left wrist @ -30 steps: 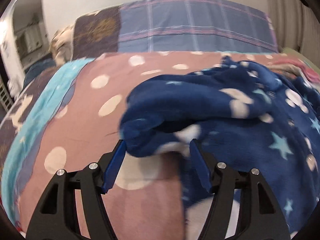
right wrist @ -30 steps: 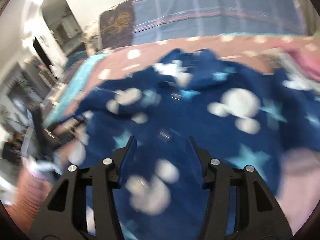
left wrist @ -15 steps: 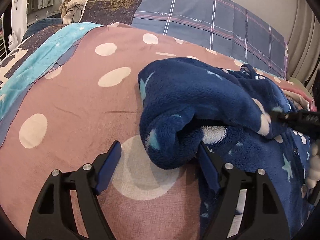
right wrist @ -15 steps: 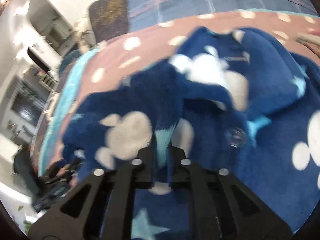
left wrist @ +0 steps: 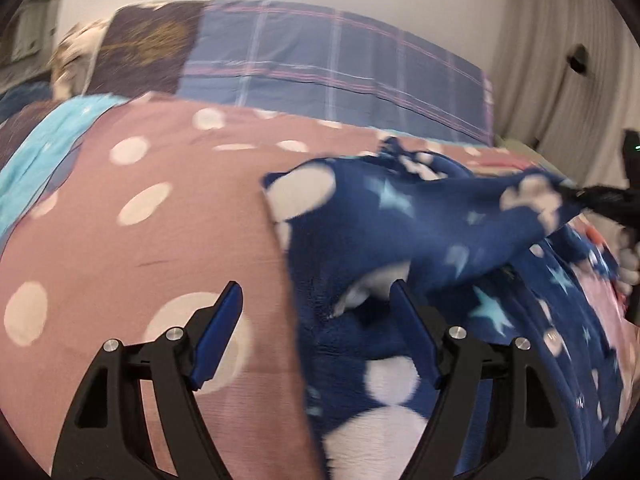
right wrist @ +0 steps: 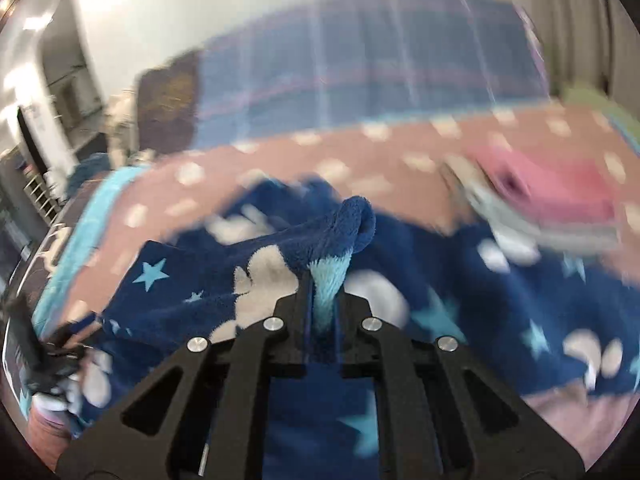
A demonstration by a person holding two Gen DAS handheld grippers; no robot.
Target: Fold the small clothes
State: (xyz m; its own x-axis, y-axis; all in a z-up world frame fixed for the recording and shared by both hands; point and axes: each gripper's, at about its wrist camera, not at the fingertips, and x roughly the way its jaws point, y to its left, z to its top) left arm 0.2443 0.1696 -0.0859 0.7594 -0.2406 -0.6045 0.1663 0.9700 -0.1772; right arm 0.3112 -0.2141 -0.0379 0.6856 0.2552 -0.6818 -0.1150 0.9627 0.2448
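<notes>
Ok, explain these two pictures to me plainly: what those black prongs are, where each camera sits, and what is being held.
No robot here: a person carries a hand-held two-finger gripper in each hand, each with a camera looking along its fingers. In the left view, the left gripper stands open and holds nothing, over the pink spotted bedspread. In the right view, the right gripper is shut on the navy fleece garment, pinching an edge of it. The same gripper shows at the left view's right edge, lifting that edge. Folded pink clothes lie behind.
</notes>
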